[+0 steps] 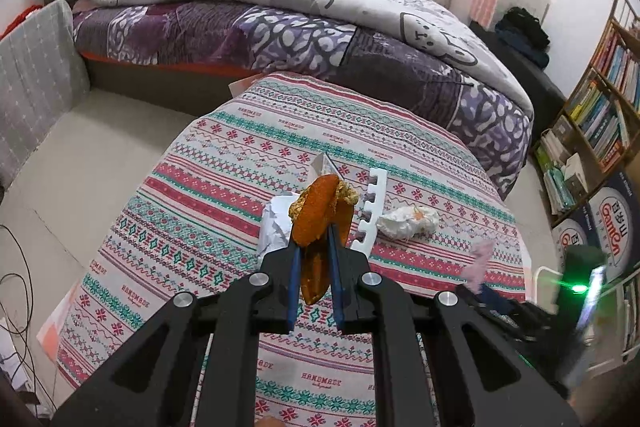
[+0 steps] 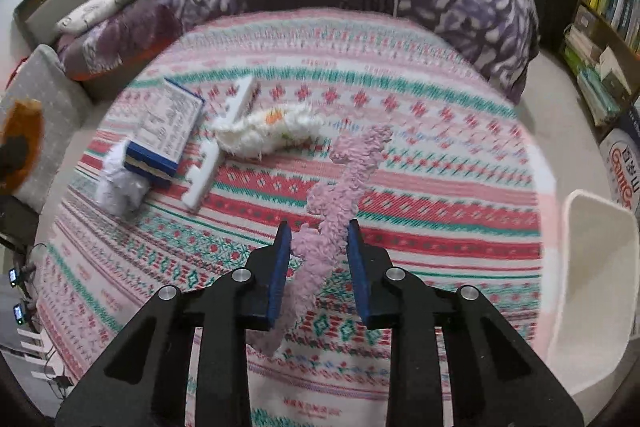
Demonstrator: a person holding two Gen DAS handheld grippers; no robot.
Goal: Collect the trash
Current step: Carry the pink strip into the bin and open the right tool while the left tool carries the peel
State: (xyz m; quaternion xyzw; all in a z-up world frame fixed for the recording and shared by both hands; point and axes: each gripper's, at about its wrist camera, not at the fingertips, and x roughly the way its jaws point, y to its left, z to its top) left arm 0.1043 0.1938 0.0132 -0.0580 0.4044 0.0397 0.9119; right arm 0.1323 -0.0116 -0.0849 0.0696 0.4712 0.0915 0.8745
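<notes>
- My left gripper (image 1: 316,247) is clamped narrow on an orange peel (image 1: 318,223); peel stands up btwn the blue pads, lifted above the patterned cloth (image 1: 224,187).
- My right gripper (image 2: 318,247): jaws set fairly wide, a pink fuzzy strip (image 2: 340,195) hangs btwn them. Frame is blurred, so I can't tell if the pads actually pinch it.
- Just past the left fingers: crumpled white paper (image 1: 276,223) on the left, white notched plastic strip (image 1: 370,211) on the right, then a white fluffy wad w/ orange specks (image 1: 408,221) beside that strip.
- Right cam shows a blue-edged box (image 2: 168,131) lying partly on the crumpled paper, touching it; notched strip runs alongside, wad rests against it.
- Edges: cloth's far edge meets the bed (image 1: 280,39) w/ purple cover. Left edge drops to bare floor (image 1: 80,147), open room there. Right edge sits near a bookshelf (image 1: 600,99).
- Containers: a white bin (image 2: 592,267) stands just off the cloth's right edge, near the right gripper. I see only its rim and inner wall; contents hidden.
- Cables (image 1: 16,291) lie on the floor at far left.
</notes>
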